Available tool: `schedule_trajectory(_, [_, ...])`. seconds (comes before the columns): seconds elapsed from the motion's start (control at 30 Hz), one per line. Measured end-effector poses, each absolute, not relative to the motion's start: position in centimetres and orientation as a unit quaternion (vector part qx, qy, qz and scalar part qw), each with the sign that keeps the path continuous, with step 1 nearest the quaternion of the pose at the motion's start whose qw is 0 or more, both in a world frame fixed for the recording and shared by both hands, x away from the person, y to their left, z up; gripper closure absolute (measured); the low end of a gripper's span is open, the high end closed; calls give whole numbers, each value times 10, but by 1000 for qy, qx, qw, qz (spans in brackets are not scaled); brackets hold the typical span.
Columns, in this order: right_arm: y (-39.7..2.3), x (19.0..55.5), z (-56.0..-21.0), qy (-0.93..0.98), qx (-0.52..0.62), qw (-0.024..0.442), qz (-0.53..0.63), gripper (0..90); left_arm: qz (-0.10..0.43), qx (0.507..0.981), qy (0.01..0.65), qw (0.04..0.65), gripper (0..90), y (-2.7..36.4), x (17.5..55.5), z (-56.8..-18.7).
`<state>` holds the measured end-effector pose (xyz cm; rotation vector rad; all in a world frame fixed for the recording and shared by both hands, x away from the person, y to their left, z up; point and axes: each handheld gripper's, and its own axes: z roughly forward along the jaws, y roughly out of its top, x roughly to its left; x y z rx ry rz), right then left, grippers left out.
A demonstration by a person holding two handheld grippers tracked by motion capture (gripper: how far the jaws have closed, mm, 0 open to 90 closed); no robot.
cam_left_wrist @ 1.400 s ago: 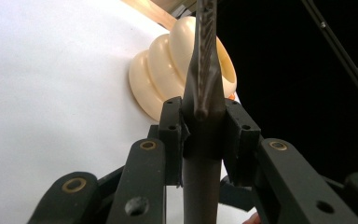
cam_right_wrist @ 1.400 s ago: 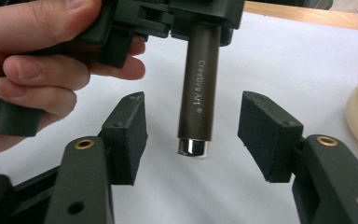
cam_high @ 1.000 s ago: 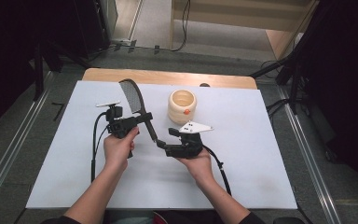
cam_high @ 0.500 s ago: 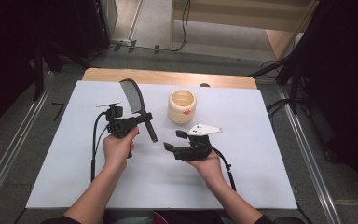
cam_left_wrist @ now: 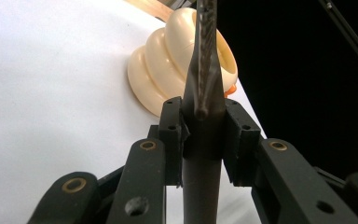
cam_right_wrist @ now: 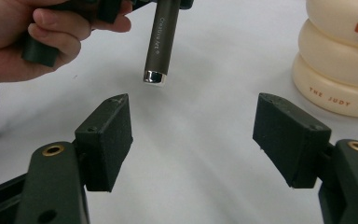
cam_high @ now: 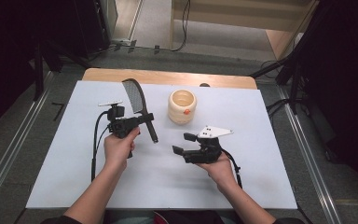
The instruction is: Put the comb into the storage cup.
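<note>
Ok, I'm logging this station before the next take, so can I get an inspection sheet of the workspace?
Surface: white sheet over a wooden tabletop, flat and clean.
Job's things: dark hairbrush, raised off the sheet; cream ribbed cup upright behind it, with an orange duck mark.
Clutter: nothing seen.
Grippers: left tongs shut on the hairbrush's handle; right tongs open, holding nothing, pointed at the handle's free end.
Cables: one black cable trails from the left tongs, another from the right; more lie on the floor beyond the table.
Surroundings: dark stands, metal rails, wooden furniture at the back.
</note>
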<state>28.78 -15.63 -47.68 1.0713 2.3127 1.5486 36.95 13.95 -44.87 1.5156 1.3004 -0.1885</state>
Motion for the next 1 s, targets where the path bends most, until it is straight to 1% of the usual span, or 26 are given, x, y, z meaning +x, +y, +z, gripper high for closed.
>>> schedule_trajectory(0.57, [-190, 276, -477, 779, 355, 77, 510, 267, -78, 655, 519, 544, 727, 137, 372, -445])
schedule_trajectory(1.0, [-215, 263, -480, 781, 359, 79, 505, 266, -82, 658, 511, 546, 727, 135, 375, -444])
